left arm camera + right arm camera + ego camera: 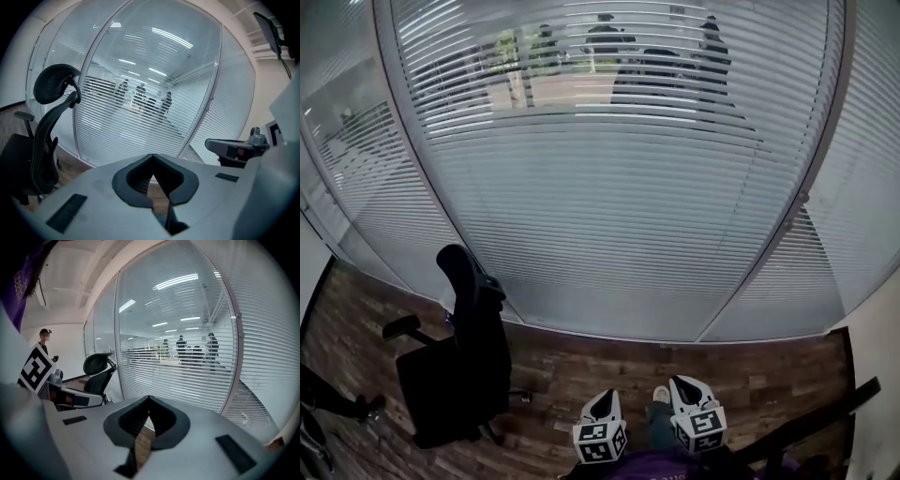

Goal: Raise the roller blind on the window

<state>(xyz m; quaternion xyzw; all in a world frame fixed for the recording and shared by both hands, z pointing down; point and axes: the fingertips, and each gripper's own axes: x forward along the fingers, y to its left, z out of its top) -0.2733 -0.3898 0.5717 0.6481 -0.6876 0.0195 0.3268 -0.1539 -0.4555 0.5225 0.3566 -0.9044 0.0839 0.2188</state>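
A white slatted blind (609, 216) hangs lowered behind the glass wall ahead, its slats partly open near the top. It also fills the left gripper view (140, 122) and the right gripper view (187, 376). Both grippers are low at the bottom of the head view, side by side and well short of the glass. My left gripper (607, 396) (152, 155) has its jaws together with nothing in them. My right gripper (680, 381) (149, 398) is likewise shut and empty. Each one points towards the foot of the blind.
A black office chair (464, 356) (47, 136) (98, 371) stands on the wood floor (581, 370) to my left, close to the glass. Slanted metal frame posts (769, 253) divide the panes. Several people stand beyond the glass (666, 56). A white wall (877, 375) closes the right side.
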